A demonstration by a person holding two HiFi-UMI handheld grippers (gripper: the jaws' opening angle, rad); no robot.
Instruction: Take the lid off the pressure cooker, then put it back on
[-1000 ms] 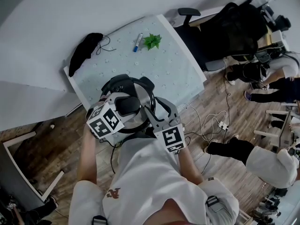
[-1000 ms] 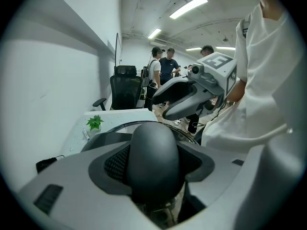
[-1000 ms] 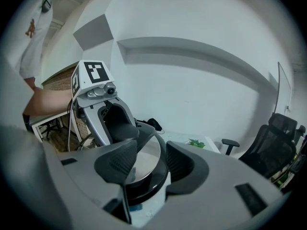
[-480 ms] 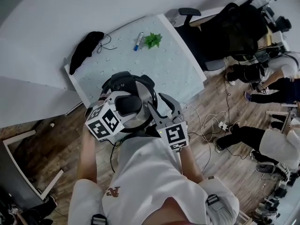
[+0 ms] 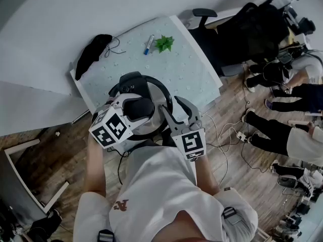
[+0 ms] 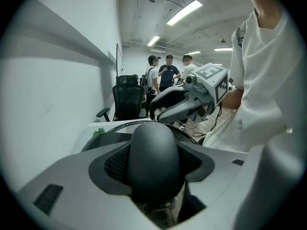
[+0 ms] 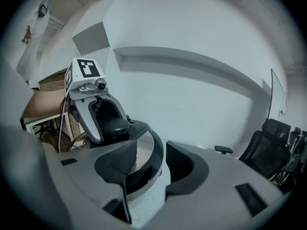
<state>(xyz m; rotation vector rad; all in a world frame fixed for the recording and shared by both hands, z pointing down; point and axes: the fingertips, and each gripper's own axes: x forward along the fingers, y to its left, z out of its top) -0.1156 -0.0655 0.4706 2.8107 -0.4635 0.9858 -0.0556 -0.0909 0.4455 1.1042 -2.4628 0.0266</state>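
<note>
The pressure cooker stands at the near edge of the pale table (image 5: 194,72). Its steel lid (image 5: 160,96), black-rimmed, carries a black knob (image 5: 138,108). My left gripper (image 5: 135,111) is shut on that knob; in the left gripper view the knob (image 6: 153,147) fills the space between the left gripper's (image 6: 153,166) pads. My right gripper (image 5: 169,114) is open at the lid's right side. In the right gripper view the lid's rim (image 7: 144,150) runs between the right gripper's (image 7: 151,166) spread jaws without touching the pads. The cooker body is mostly hidden under the lid and grippers.
A blue pen (image 5: 148,44), a small green plant (image 5: 164,44) and a black cloth (image 5: 91,54) lie on the table's far part. A black office chair (image 5: 242,32) stands to the right. Cables (image 5: 227,132) trail on the wooden floor, and people stand at the far right.
The lid with my left gripper has shifted slightly away from me, and more of its black rim shows. My right gripper has moved a little to the right and nearer me.
</note>
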